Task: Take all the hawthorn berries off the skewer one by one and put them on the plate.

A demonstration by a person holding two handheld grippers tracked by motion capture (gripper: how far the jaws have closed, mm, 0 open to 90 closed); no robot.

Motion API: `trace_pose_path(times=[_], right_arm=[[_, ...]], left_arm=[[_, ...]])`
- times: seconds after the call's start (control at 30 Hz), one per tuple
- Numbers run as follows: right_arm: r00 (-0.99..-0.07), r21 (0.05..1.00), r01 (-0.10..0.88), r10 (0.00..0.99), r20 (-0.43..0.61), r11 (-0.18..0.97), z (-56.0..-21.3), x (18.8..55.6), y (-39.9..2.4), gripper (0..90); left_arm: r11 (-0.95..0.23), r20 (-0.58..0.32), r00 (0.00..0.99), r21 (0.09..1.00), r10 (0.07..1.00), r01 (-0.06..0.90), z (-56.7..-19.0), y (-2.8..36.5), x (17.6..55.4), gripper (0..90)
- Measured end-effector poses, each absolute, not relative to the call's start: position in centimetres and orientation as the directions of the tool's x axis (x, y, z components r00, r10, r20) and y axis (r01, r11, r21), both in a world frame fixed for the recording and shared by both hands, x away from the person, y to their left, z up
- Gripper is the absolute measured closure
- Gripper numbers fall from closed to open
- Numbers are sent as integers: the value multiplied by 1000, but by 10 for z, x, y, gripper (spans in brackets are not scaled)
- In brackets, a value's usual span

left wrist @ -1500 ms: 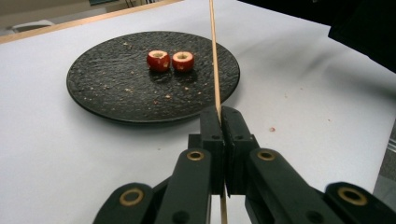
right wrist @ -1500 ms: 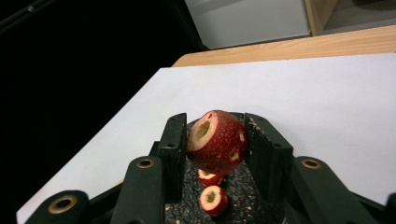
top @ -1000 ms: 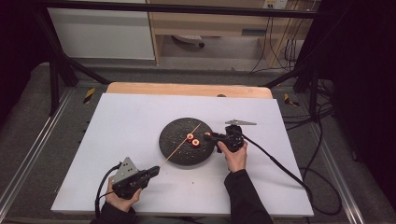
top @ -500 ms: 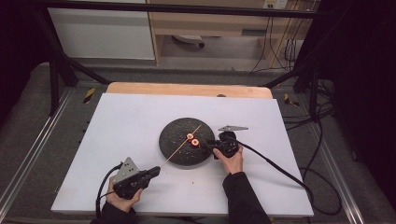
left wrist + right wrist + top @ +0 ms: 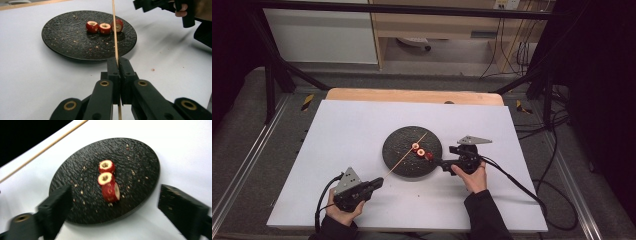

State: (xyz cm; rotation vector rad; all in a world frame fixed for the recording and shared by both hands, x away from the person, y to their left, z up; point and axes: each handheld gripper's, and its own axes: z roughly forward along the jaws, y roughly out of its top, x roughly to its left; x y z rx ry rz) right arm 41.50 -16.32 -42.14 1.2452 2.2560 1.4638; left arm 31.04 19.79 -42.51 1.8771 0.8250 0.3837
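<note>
My left gripper [image 5: 371, 185] sits near the front edge of the table [image 5: 342, 130], left of its middle, with my hand wrapped round its body, and its jaws are pressed together on a thin wooden skewer [image 5: 114, 32]. In the left gripper view the stick passes between the two black pads and runs up and away over the black plate [image 5: 62, 40]; from the high view it slants from that gripper toward the far right, across the plate [image 5: 399, 160], which lies around the middle of the table. Three short red fruit pieces [image 5: 104, 27] with pale, hollowed tops lie in a row on the plate, close together and toward its right side, with crumbs scattered round them. In the right gripper view the two farther pieces [image 5: 106, 172] stand with the cut face up and the nearest one [image 5: 110, 192] lies on its side, touching its neighbour. My right gripper [image 5: 438, 161] is just off the plate's right rim, pointing at the fruit, jaws spread wide apart with nothing between them. That view is blurred, so I cannot say whether the skewer touches any piece; in the left gripper view it merely crosses in front of the rightmost one.
</note>
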Motion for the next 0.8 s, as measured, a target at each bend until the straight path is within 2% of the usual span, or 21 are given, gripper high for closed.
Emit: trace_pose_path(times=[0.17,0.3,0.8], right_arm=[[-634,819,536,739,229,206,-426,407,-175,45],[-635,814,535,744,209,228,-431,399,-185,27],[-641,809,525,748,174,263,-446,375,-225,7]], left_arm=[[-262,-100,712,887,695,380,-425,196,312,879],[-261,-106,707,883,699,391,-423,195,316,879],[-268,-117,676,859,727,437,-415,180,346,879]])
